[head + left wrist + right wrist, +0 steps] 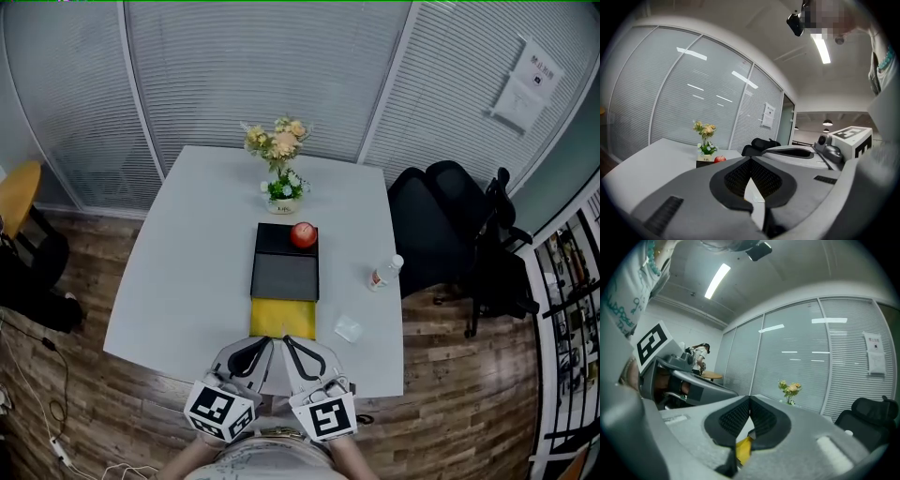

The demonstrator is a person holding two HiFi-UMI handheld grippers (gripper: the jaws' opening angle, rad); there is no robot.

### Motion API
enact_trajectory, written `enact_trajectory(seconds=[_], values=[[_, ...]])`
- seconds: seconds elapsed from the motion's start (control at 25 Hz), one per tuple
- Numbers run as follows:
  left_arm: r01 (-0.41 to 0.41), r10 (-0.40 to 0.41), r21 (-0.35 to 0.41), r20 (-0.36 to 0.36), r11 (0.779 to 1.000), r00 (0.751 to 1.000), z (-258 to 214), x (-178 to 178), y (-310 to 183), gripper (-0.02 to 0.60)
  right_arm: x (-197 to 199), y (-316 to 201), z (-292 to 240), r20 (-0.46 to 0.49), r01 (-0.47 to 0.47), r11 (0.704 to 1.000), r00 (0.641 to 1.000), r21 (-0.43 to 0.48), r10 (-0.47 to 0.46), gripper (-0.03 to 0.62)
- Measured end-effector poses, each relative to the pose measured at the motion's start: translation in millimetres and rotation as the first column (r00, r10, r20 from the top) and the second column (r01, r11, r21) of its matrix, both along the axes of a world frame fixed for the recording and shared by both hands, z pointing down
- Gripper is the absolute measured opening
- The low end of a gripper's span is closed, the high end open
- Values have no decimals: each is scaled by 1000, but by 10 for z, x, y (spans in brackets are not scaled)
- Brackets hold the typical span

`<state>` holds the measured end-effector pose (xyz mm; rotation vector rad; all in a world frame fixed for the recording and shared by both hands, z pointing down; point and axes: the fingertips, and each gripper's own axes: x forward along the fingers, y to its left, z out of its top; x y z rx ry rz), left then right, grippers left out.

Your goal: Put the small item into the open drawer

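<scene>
The small pale item (348,328) lies on the white table (178,272), just right of the open yellow drawer (282,319) and apart from it, not yet picked up. The drawer stands pulled out toward the person from a low black drawer box (285,274), so its mouth is clear from above and the item has only a short way to go. A red apple (303,234) sits on the box's far end; a bottle (383,273) lies further right and a vase of flowers (282,184) stands beyond.

The left gripper (267,343) and the right gripper (289,341) hang side by side at the table's near edge, just in front of the drawer and pointing almost level across it. Each gripper view shows the jaws closed tip to tip with nothing between them. I judge the pick has not begun; the right gripper is nearer the item and would first have to spread its jaws
</scene>
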<state>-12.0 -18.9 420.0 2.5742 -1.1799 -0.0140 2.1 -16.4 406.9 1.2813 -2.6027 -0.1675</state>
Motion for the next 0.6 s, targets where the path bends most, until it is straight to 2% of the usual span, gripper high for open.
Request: enact_trajectory(seconds=[0.6], values=[[42,-42,-17,9,999,999,53,386,-553,-3,432,-538,36,7,35,999,999,-7,-35,2]])
